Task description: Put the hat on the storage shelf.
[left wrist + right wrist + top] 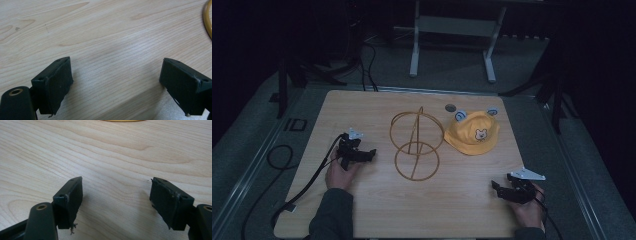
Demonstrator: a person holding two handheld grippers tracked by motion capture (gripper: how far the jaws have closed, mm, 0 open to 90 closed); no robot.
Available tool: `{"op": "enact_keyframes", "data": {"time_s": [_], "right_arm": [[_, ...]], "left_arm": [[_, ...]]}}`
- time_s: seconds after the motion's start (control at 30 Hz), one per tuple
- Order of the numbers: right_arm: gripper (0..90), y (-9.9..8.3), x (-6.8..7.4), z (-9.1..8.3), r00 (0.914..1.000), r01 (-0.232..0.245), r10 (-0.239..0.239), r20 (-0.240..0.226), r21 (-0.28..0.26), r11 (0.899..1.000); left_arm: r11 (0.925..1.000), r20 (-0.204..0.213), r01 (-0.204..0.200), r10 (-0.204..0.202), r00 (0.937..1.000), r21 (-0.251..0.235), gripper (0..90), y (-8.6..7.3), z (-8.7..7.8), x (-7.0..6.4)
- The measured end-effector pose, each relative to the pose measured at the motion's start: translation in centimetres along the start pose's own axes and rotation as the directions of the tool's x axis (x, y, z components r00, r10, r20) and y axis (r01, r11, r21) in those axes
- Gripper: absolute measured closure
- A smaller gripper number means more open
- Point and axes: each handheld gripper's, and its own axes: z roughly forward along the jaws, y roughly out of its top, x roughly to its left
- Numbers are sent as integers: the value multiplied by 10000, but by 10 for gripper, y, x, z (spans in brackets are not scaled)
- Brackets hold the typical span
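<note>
I've got my left gripper [373, 152] low in the left half of the high view, resting over the wooden table [362, 210] with my left hand [339, 172] behind it; its jaws are spread wide apart with nothing but bare wood grain between them, as the left gripper view makes plain [116, 82]; at the far right edge of that view a thin golden curve [207, 20] creeps in, which I take to be part of the wire stand, though so little of it shows that I can't be sure.

My right gripper [499, 189] sits in the lower right of the high view, held in my right hand [529, 207], the grey three-cornered plate [528, 174] on top; its jaws are parted too, empty, hovering over plain table in the right gripper view [116, 195]; a sliver of yellow [122, 120] peeks at the top edge there.

In the centre of the high view stands the golden wire stand [416, 145], a ring base on the table and an upright ring above it; just to its right lies the yellow hat [472, 132] with a little bear face on the front and two small ears at its top; near the ears, toward the far edge, sits a small dark round spot [450, 107]; both grippers are well apart from stand and hat.
</note>
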Motion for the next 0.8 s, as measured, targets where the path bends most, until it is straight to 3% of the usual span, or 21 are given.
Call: {"op": "enact_keyframes", "data": {"time_s": [0.4, 0.77, 0.8], "right_arm": [[266, 2, -2, 0, 9999, 109, -107, -136, 148, 9998], [322, 14, -5, -2, 9947, 795, -707, -750, 1214, 9894], [365, 18, -6, -2, 9907, 1082, -947, -981, 1436, 9837]], "left_arm": [[9999, -104, 129, -129, 9999, -65, 144, -1, -1, 1], [9999, -119, 110, -111, 9999, -49, 144, -2, -2, 1], [9999, -118, 115, -115, 9999, -44, 145, -2, -2, 1]]}}
